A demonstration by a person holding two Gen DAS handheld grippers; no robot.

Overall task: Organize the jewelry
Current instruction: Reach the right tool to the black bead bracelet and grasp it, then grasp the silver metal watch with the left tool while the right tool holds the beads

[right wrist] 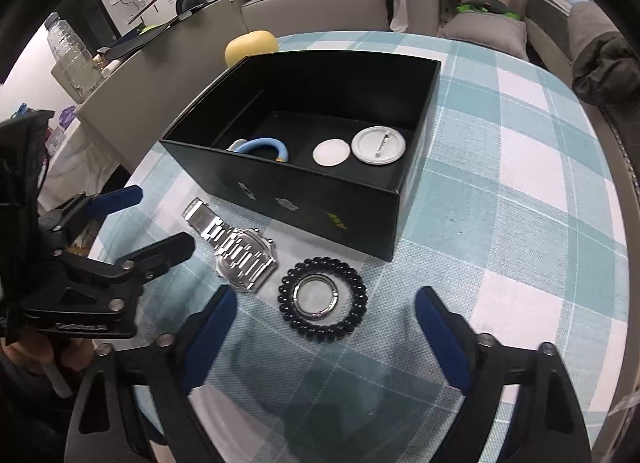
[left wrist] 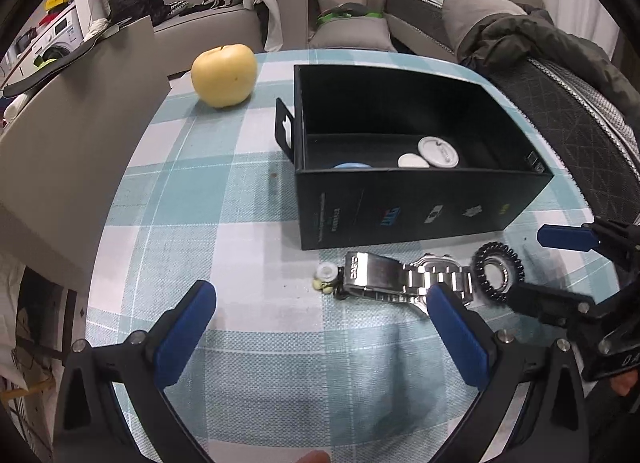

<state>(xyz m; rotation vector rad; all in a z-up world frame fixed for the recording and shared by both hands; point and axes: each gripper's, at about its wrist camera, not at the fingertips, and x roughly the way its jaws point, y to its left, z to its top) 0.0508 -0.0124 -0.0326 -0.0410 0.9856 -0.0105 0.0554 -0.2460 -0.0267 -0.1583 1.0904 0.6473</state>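
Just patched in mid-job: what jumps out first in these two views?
The open black box mid-table, already holding a blue bracelet and two white discs. In front of it lie a steel watch and a black bead bracelet ringing a silver ring, between the open right gripper's fingers. A yellow apple sits behind.

Tabletop [right wrist: 520, 183]: teal-and-white check cloth.
Box [right wrist: 304, 199]: black, small coloured logos on front wall.
Apple [left wrist: 224, 75]: pale yellow.
Watch [right wrist: 240, 251]: silver metal, link band.
Bead bracelet [right wrist: 322, 294]: glossy black; silver ring [right wrist: 316, 294] inside it.
Two discs [right wrist: 362, 148] in box: white.
Curved band [right wrist: 262, 148] in box: light blue.
Small earring [left wrist: 326, 277]: white, pale yellow bits.
Left hand-held gripper [left wrist: 320, 305]: black frame, blue pads.
Right hand-held gripper [right wrist: 326, 315]: same black, blue.
Sofa [left wrist: 224, 19]: grey.
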